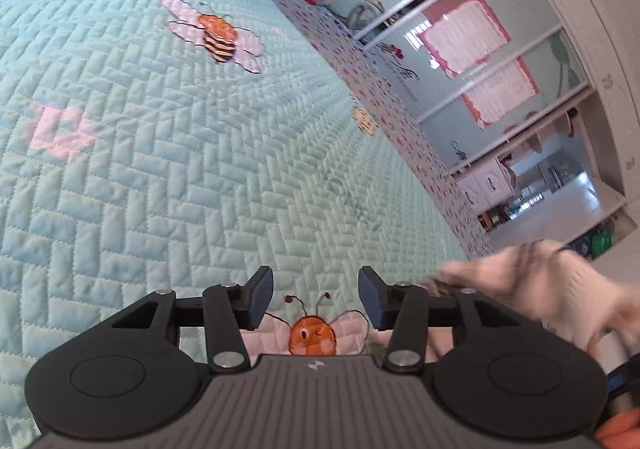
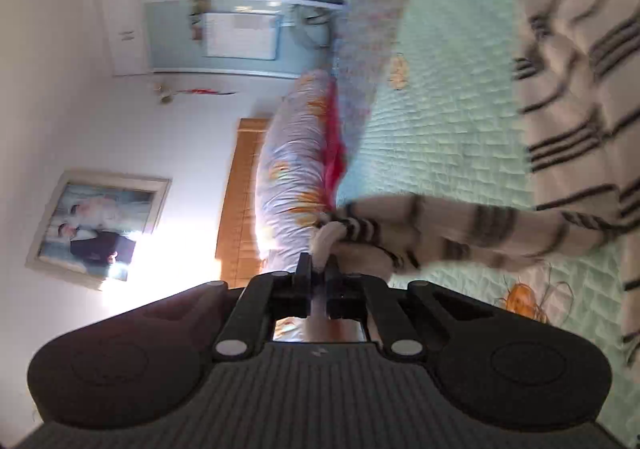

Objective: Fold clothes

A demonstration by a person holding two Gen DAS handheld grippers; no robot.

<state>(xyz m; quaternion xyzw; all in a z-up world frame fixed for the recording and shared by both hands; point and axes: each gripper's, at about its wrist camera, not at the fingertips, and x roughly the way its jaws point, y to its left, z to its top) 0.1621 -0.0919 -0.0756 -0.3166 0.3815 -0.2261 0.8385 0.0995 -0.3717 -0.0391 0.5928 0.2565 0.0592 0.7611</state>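
Observation:
A cream sweater with dark grey stripes [image 2: 572, 101] lies on the mint quilted bedspread [image 2: 448, 129] at the right of the right wrist view. One sleeve [image 2: 440, 229] stretches from it, lifted off the bed, to my right gripper [image 2: 318, 269], which is shut on the sleeve's cuff. In the left wrist view my left gripper [image 1: 316, 299] hovers open over the bedspread [image 1: 160, 153], above an embroidered bee, with nothing between its fingers. A blurred bit of the cream sweater [image 1: 532, 281] shows just right of the left gripper.
A flowered pillow [image 2: 292, 169] on a pink cloth lies at the head of the bed by a wooden headboard [image 2: 240, 201]. The bed's edge with a dotted border [image 1: 400, 113] runs diagonally. Beyond it stand glass-doored wardrobes [image 1: 480, 61] and open floor.

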